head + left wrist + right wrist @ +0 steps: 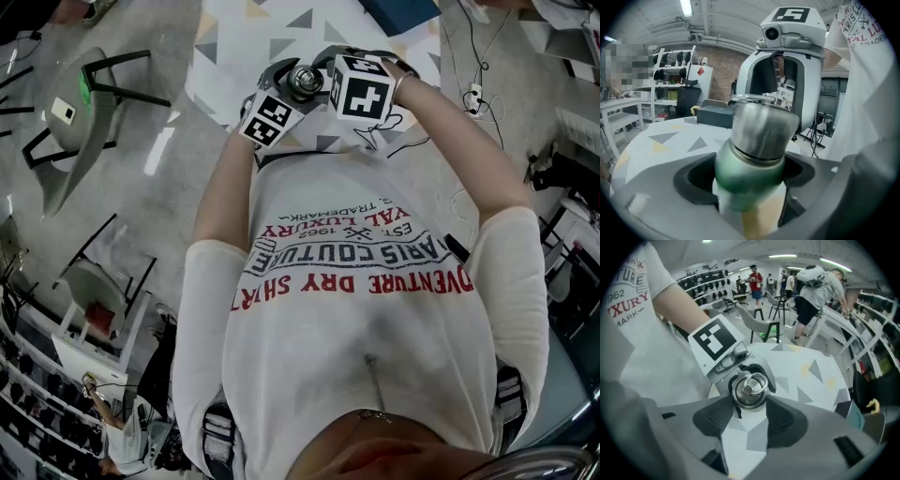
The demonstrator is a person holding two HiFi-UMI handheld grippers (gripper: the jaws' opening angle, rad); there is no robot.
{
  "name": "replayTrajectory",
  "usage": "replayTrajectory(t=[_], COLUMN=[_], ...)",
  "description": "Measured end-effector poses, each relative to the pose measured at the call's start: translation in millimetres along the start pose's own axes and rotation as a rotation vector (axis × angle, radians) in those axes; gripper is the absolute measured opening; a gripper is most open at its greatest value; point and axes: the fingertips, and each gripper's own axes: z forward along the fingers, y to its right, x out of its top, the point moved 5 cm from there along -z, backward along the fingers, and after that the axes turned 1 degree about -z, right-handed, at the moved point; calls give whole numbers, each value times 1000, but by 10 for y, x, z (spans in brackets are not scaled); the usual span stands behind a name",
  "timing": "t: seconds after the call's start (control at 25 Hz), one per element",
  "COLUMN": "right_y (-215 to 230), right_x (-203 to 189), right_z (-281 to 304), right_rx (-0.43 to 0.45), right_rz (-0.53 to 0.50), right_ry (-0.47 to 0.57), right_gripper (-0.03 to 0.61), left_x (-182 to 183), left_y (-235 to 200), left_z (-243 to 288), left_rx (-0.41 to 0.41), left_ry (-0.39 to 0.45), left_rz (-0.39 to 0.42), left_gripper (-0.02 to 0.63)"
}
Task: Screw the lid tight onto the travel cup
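Grippers, two; cup, one; lid, one. Left gripper (750, 199): clamped round the body of the green travel cup (746, 171), which is held upright in the air. Steel lid (764, 129): seated on the cup's mouth, contents hidden. Right gripper (750, 398): reaching down from above, pads closed against the lid's sides. Patterned table (811, 376): below the cup, with open air all round.

The lid (764, 124) I see is smooth brushed steel with a polished metal ring (751, 384), the travel cup (747, 176) satin green metal, and the pads (715, 416) of my right gripper (750, 397) matt, dark, finely ribbed.
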Motion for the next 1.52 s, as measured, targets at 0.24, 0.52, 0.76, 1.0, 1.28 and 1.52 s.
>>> replayTrajectory(t=[0.24, 0.52, 0.76, 1.0, 1.28, 1.52], right_y=[-41, -96, -131, -13, 17, 51], right_x=[-8, 10, -49, -54, 88, 112], right_z=[-9, -1, 7, -141, -197, -124], right_rx=[-107, -228, -160, -102, 8, 101], right_rz=[268, 433, 349, 265, -170, -227], right_ry=[45, 93, 88, 124, 95, 41], right_gripper=[227, 227, 244, 256, 256, 256], left_x=[-30, 22, -33, -17, -20, 7], left_y=[10, 2, 5, 6, 13, 10], left_z=[3, -22, 3, 3, 16, 7], left_rx=[-5, -10, -6, -16, -10, -10], left_ry=[-13, -4, -12, -13, -7, -3], left_rz=[-9, 13, 2, -3, -8, -6], left_gripper=[403, 403, 403, 403, 405, 405])
